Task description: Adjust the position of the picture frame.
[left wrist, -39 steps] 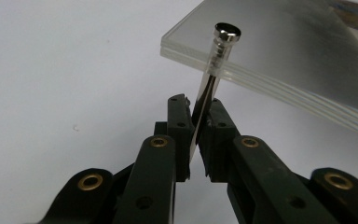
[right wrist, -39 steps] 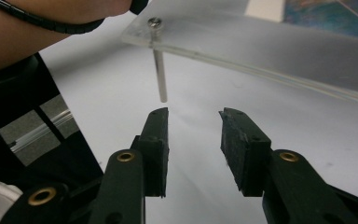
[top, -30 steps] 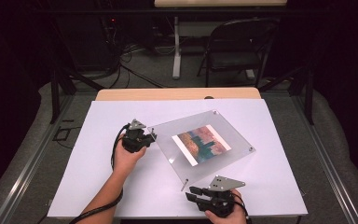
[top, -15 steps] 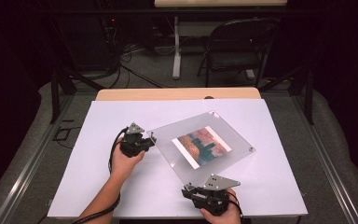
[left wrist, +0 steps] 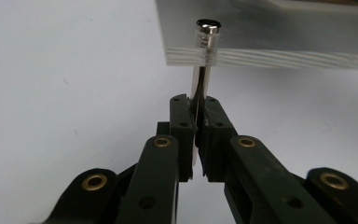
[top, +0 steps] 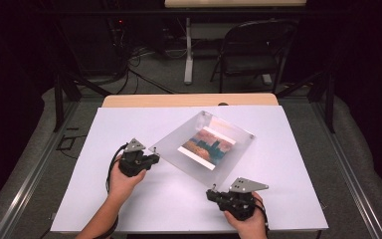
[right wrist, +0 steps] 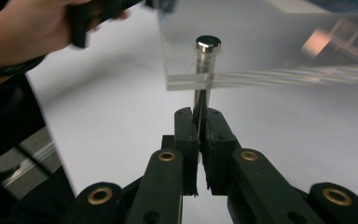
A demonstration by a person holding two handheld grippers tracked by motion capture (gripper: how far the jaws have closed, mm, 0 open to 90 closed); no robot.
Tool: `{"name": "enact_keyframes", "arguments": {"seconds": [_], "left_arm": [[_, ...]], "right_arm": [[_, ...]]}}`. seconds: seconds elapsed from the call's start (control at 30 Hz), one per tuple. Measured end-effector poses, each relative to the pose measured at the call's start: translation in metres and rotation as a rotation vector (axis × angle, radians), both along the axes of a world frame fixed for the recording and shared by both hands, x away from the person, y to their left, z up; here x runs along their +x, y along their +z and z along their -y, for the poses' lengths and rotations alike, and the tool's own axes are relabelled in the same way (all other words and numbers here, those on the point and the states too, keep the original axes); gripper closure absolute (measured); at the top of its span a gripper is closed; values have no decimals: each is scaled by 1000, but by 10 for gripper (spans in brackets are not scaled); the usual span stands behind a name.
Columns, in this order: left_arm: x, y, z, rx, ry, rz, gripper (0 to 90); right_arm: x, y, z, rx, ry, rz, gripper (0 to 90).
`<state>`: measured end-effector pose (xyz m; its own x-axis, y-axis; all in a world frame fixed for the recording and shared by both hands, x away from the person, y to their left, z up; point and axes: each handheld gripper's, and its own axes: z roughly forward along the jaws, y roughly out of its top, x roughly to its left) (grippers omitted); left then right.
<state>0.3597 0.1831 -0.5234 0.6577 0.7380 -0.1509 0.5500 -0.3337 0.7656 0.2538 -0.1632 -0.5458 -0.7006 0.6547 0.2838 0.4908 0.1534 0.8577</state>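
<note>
One clear square acrylic photo frame (top: 202, 147) is resting mid-desk (top: 288, 164). The left tool (left wrist: 194, 122) and right tool (right wrist: 199, 125) are each clenching one of its metal corner posts (left wrist: 200, 84).

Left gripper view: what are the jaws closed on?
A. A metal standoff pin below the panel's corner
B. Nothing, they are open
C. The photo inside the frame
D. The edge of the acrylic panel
A: the left gripper has its jaws pressed together on the metal standoff pin that hangs below the corner of the clear acrylic panel.

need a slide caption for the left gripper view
Left gripper shut on a metal corner pin beneath a clear acrylic frame, above the white table.
</note>
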Motion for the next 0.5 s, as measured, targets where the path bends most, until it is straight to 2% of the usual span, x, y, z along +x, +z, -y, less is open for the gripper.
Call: {"name": "enact_keyframes", "arguments": {"seconds": [0.07,0.1,0.13,0.3,0.4,0.5], "left_arm": [[-16,3,-3,-36,-14,-13,854],[-16,3,-3,-36,-14,-13,854],[-26,4,-3,-55,-19,-16,854],[-49,7,2,-105,-30,-25,853],[-58,8,6,-125,-34,-34,852],[-61,7,9,-126,-42,-31,852]], "right_arm": [[7,2,10,7,-44,0,857],[9,3,14,11,-62,1,858],[11,5,17,10,-74,4,857],[21,10,31,3,-128,22,857],[27,11,38,-3,-153,25,857],[33,10,41,-11,-167,26,855]]}}
